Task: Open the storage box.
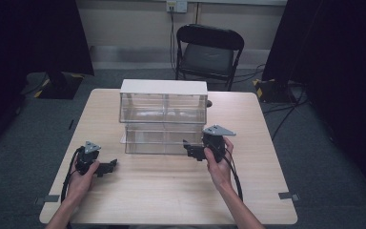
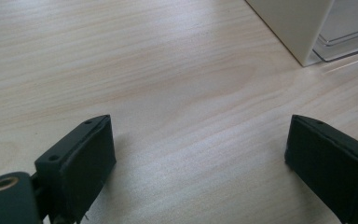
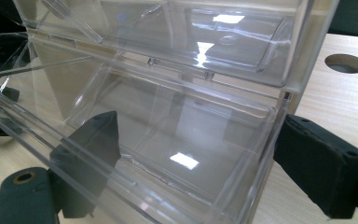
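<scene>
Standing mid-table (image 1: 138, 191), a clear two-tier drawer unit (image 1: 163, 117) looks empty, its long side running left to right, fronts facing the person. The right gripper (image 1: 189, 147) straddles the lower drawer's right corner, jaws spread. The left gripper (image 1: 110, 166) rests apart, jaws wide open.

Two bare forearms, no sleeves visible, each end in a hand wrapped around a black handheld device. The left gripper (image 1: 106, 167) is matt black, topped by a small grey three-cornered plate with dark holes, and a black cable loops from its rear. The right gripper (image 1: 190, 149) carries a larger grey three-cornered plate and trails a black cable along the forearm. Up close, each jaw is a blocky black pad with small screw holes; a brass-ringed hole sits in the black body beside one jaw.
</scene>
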`<state>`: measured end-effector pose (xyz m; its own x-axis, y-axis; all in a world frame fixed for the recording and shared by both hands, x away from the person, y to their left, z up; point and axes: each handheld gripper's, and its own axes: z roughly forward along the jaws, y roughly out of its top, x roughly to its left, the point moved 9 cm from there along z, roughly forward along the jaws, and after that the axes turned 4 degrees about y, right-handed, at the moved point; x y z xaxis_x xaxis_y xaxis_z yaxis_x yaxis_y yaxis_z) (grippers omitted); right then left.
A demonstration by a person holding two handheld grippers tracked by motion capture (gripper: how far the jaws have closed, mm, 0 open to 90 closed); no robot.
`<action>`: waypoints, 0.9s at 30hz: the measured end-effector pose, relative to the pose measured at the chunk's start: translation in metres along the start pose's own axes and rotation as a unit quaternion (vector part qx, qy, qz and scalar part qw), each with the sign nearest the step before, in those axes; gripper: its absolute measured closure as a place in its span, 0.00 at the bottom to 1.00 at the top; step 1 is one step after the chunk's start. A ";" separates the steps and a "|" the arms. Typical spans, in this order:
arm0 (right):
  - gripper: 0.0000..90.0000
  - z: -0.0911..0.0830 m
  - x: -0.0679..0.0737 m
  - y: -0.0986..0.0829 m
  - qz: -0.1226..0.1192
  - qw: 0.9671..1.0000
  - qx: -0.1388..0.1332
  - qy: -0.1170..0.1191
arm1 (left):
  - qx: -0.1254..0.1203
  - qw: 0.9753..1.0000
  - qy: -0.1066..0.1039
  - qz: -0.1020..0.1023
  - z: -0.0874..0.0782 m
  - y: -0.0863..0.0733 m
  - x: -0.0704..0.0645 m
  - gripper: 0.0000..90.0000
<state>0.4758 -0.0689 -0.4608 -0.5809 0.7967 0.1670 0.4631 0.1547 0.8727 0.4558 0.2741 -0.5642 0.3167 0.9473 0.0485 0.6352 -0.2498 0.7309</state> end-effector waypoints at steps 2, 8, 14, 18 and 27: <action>0.15 0.000 0.000 0.000 -0.001 1.000 -0.001 0.002 | 0.000 1.000 0.000 0.000 0.000 0.000 0.000 0.09; 0.15 -0.001 0.000 0.001 0.000 1.000 -0.004 0.003 | 0.000 1.000 0.000 0.000 0.000 0.000 0.000 0.09; 0.15 -0.001 0.000 0.002 0.005 1.000 -0.004 0.005 | 0.000 1.000 0.000 0.000 0.000 0.000 0.000 0.09; 0.15 -0.001 0.000 0.002 0.006 1.000 -0.004 0.005 | 0.000 1.000 0.000 0.000 0.000 0.000 0.000 0.09; 0.15 -0.002 0.000 0.003 0.007 1.000 -0.007 0.006 | 0.000 1.000 0.000 0.000 0.000 0.000 0.000 0.09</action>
<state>0.4759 -0.0696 -0.4571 -0.5828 0.7914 0.1845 0.4620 0.1359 0.8764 0.4558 0.2741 -0.5641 0.3170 0.9472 0.0485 0.6353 -0.2501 0.7307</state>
